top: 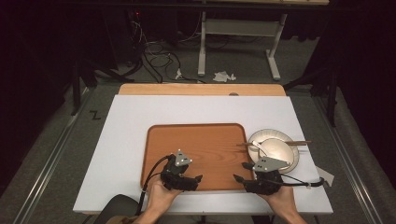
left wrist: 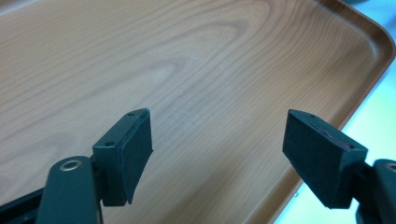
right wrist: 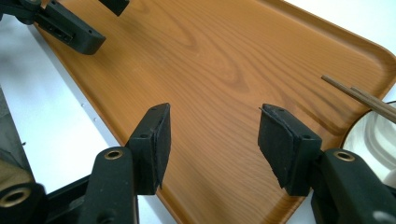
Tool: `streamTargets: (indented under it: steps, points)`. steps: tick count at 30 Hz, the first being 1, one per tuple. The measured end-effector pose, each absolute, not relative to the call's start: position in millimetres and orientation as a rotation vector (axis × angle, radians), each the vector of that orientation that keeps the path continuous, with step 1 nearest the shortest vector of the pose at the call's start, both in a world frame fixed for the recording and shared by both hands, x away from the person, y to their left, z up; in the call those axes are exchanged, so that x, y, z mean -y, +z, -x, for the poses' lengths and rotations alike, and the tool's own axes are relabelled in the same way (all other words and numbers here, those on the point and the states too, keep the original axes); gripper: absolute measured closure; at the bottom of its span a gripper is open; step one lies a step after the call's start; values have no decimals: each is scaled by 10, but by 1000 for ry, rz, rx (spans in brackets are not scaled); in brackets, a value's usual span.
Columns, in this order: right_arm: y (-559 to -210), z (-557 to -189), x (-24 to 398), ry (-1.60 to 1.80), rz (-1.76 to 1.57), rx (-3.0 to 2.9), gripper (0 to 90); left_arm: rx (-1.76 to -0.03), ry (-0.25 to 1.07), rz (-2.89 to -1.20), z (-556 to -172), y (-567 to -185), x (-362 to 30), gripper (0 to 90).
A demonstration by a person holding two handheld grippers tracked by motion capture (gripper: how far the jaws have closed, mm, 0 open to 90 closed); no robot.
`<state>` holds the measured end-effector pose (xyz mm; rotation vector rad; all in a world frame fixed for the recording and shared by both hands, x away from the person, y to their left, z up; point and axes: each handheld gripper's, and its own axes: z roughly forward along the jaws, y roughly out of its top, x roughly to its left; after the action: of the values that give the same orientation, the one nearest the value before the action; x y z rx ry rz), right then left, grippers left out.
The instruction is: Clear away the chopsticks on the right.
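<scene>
From the high view, a white bench point(top: 126, 140) carries a wooden tray point(top: 205, 144) at its middle, its bare surface showing grain. Just beside the tray's right edge sit stacked white plates point(top: 290, 157), with a white spoon point(top: 258, 147) lying in the top one and a pair of chopsticks point(top: 299, 143) laid across them, their tips reaching over the tray's rim. The left hand point(top: 159, 196) holds the left tool point(top: 198, 178) low over the tray's near left part, jaws pointing right. The right hand point(top: 282, 198) holds the right tool point(top: 240, 171) at the tray's near right corner, jaws pointing left, close to the plates. The two tools face each other, apart.

In the left gripper view, the left tool point(left wrist: 217, 149) has its jaws set wide with nothing between them, hanging over the tray point(left wrist: 196, 60); the tray's raised rim runs down the right side with the white bench point(left wrist: 378, 121) beyond.

In the right gripper view, the right tool point(right wrist: 214, 140) is likewise spread wide and holds nothing, above the tray point(right wrist: 210, 56). The chopsticks point(right wrist: 359, 95) come in at the right edge over the rim, beside a plate point(right wrist: 369, 137). The left tool point(right wrist: 70, 21) shows at the upper left.
</scene>
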<state>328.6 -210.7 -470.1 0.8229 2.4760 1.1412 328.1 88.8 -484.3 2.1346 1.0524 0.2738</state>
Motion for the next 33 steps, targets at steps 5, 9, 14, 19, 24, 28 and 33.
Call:
streamTargets:
  steps: [5,9,14,19,24,28,33]
  points:
    - [-4705,-3277,2112,1135,-801,-2482,455,-1050,269,-2139,-3281,-4846,-885,246]
    - [-4681,-3277,2135,1139,-795,-2470,454,-1047,267,-2139,-3281,-4847,-884,246]
    - [-4648,-3276,2160,1159,-795,-2459,453,-1050,267,-2138,-3285,-4848,-886,245]
    - [-4626,-3278,2185,1165,-794,-2454,454,-1049,265,-2143,-3292,-4849,-889,245]
    - [-4611,-3276,2195,1172,-791,-2451,454,-1051,263,-2137,-3285,-4850,-890,245]
    - [-4603,-3272,2207,1169,-792,-2444,455,-1052,258,-2137,-3294,-4850,-891,245]
    - [-4576,-3268,2227,1195,-794,-2435,456,-1049,258,-2141,-3294,-4851,-893,245]
